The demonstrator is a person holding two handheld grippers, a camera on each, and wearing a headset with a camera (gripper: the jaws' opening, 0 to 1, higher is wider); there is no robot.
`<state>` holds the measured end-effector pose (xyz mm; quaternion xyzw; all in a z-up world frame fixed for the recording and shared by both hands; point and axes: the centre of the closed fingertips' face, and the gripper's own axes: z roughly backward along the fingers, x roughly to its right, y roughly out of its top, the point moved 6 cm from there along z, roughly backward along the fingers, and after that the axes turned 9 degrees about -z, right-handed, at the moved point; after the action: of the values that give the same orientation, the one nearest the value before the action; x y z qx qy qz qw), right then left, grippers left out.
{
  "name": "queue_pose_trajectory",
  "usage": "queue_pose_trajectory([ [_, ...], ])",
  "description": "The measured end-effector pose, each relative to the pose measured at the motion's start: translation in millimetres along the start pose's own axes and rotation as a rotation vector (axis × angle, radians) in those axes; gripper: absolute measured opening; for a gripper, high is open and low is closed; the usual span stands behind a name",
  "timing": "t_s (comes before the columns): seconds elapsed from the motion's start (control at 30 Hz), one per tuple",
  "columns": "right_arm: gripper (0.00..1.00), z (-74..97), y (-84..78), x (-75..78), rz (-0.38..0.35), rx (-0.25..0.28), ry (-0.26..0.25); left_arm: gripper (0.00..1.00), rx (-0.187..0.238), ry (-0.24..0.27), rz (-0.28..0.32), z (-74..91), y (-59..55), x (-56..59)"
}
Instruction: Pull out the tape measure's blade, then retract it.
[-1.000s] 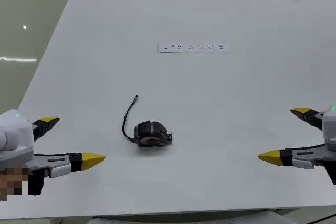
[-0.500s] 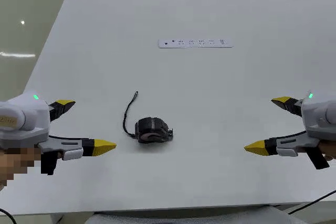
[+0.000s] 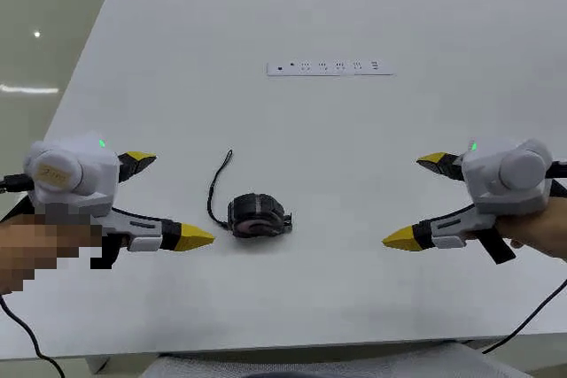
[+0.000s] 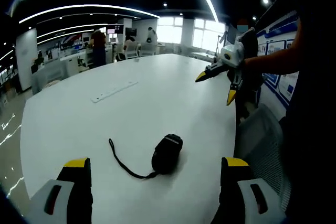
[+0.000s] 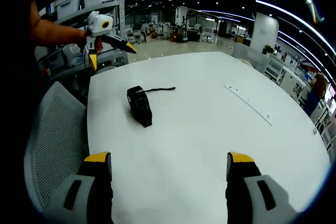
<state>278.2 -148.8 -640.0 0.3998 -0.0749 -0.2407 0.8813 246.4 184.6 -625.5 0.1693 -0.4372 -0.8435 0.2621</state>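
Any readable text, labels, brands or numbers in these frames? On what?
No text can be read in any view.
power strip: small dark marks along its face, too small to tell whether any are lettering.
tape measure: round panel on its side, too blurred to tell whether it carries any print.

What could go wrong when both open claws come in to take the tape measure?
1. The tape measure lies loose on the smooth table, so a push from one claw alone may slide it away.
2. Its black cord lies on the side of the left claw, which might pinch the cord instead of the case.
3. The blade's end is too small to see clearly, so the right claw could miss it.
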Motion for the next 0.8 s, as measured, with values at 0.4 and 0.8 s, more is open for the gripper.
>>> queue_pose_trajectory([
  [0.4,0.89,-34.1,11.3,-13.3,0.059,-0.039,0.093,1.0,-0.09,-0.111,-0.148,-40.4,12.3,6.7],
  [0.8,0.85,-64.8,19.5,-29.9,0.129,-0.083,0.162,0.91,-0.174,-0.215,-0.245,-79.7,18.5,9.7],
])
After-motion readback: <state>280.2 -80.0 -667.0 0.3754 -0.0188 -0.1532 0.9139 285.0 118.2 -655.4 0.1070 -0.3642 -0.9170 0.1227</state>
